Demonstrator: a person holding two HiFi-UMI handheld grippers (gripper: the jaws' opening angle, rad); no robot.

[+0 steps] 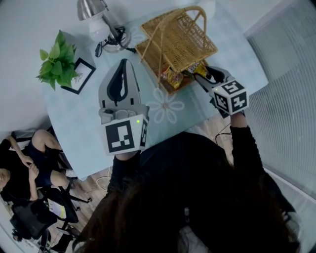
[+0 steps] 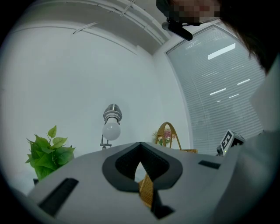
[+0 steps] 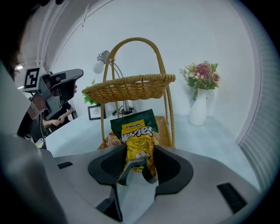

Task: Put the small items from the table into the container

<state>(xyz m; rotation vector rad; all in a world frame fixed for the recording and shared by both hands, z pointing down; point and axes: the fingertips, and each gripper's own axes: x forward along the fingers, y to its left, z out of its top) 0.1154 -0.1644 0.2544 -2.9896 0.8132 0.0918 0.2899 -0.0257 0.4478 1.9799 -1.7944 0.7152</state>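
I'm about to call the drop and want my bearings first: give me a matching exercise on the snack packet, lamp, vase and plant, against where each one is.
Things:
1. snack packet
2. lamp
3. vase
4. plant

Places:
A. right beside the picture frame
B. clamped between the jaws of the right gripper
C. standing on the table, right of the basket in the right gripper view
D. between the plant and the basket in the head view

Pairs: 1-B, 2-D, 3-C, 4-A
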